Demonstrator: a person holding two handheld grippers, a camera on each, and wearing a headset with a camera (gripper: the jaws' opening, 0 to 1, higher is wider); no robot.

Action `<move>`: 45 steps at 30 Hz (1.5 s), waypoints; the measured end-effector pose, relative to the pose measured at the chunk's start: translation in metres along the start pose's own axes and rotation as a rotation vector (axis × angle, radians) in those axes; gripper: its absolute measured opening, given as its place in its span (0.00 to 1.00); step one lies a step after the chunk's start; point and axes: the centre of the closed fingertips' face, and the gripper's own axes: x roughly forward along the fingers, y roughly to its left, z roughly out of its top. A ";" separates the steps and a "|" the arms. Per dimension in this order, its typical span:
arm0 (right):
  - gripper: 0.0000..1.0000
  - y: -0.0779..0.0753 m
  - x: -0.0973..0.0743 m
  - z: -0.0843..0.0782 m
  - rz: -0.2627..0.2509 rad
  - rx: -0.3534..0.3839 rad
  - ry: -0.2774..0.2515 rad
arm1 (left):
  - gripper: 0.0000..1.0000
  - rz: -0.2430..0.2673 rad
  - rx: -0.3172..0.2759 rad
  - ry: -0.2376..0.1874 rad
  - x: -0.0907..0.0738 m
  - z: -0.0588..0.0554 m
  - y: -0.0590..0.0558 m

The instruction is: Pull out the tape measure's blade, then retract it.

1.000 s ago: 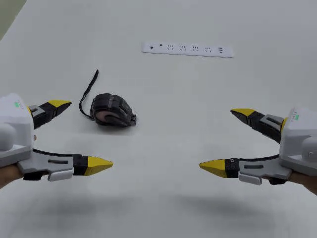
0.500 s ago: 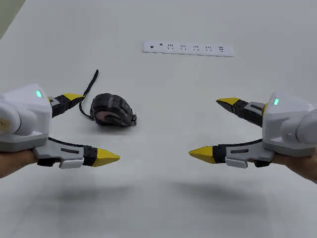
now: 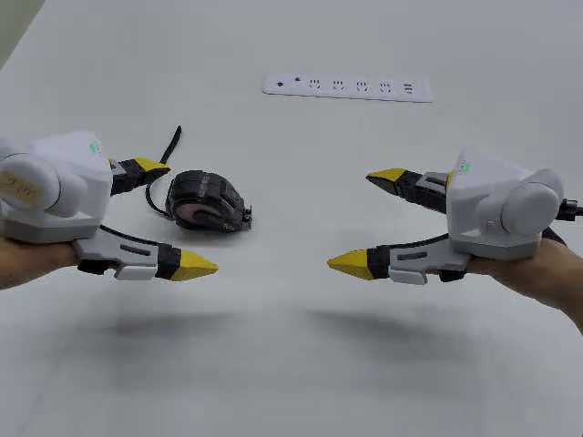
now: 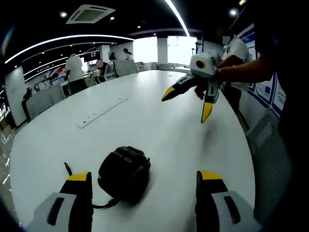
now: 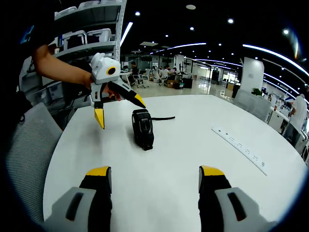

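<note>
Grippers sit nearest us over the plain white tabletop [image 3: 291, 364], one in each of our hands. On the left gripper [image 5: 120, 116], white-bodied with yellow-tipped black jaws, the jaws stand wide apart and hold nothing. The matching right gripper [image 3: 352, 219] is spread just as wide, also empty, and points inward from the other side. Just ahead of the left jaws, nearer the far one, the rounded black tape measure [image 3: 205, 202] lies on its side on the table. Its case is ribbed and dark, with a paler reddish face turned toward us and a small metal hook at its mouth. We see its thin black wrist strap [image 3: 171, 146] trailing away behind it. Well beyond lies a long white power strip [image 3: 346, 87].
</note>
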 end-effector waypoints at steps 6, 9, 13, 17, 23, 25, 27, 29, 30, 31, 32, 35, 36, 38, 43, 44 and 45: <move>0.69 -0.001 0.011 0.002 0.017 -0.017 0.002 | 0.82 -0.018 0.024 0.029 0.005 -0.004 0.007; 0.66 -0.003 0.017 0.003 0.020 -0.024 0.002 | 0.80 -0.029 0.031 0.042 0.008 -0.006 0.010; 0.62 -0.006 0.025 0.004 0.024 -0.029 0.004 | 0.77 -0.041 0.043 0.064 0.010 -0.008 0.014; 0.59 -0.008 0.032 0.005 0.033 -0.030 0.003 | 0.71 -0.057 0.055 0.089 0.013 -0.012 0.018; 0.53 -0.009 0.042 0.004 0.058 -0.022 0.008 | 0.64 -0.075 0.072 0.120 0.017 -0.019 0.024; 0.51 -0.008 0.047 0.004 0.065 -0.028 0.010 | 0.59 -0.082 0.091 0.130 0.018 -0.021 0.025; 0.49 -0.007 0.051 0.003 0.071 -0.037 0.015 | 0.56 -0.091 0.103 0.144 0.019 -0.023 0.027; 0.48 -0.007 0.055 0.003 0.076 -0.040 0.018 | 0.53 -0.101 0.116 0.151 0.020 -0.023 0.028; 0.47 -0.007 0.057 0.003 0.078 -0.039 0.017 | 0.52 -0.105 0.121 0.154 0.020 -0.023 0.028; 0.47 -0.006 0.059 0.004 0.083 -0.039 0.016 | 0.50 -0.109 0.128 0.160 0.021 -0.024 0.029; 0.46 -0.006 0.061 0.004 0.086 -0.041 0.017 | 0.49 -0.112 0.132 0.165 0.022 -0.024 0.030; 0.44 -0.004 0.068 0.003 0.098 -0.052 0.024 | 0.44 -0.125 0.143 0.174 0.023 -0.024 0.033; 0.44 -0.003 0.071 0.003 0.104 -0.052 0.028 | 0.43 -0.128 0.148 0.182 0.023 -0.025 0.034; 0.43 0.000 0.075 0.003 0.117 -0.056 0.030 | 0.41 -0.140 0.162 0.192 0.024 -0.025 0.034; 0.38 -0.001 0.083 0.005 0.127 -0.067 0.034 | 0.34 -0.154 0.170 0.215 0.026 -0.029 0.035; 0.38 -0.001 0.085 0.006 0.130 -0.063 0.032 | 0.32 -0.161 0.192 0.230 0.026 -0.032 0.035; 0.37 -0.001 0.087 0.007 0.132 -0.062 0.029 | 0.31 -0.158 0.208 0.229 0.027 -0.032 0.035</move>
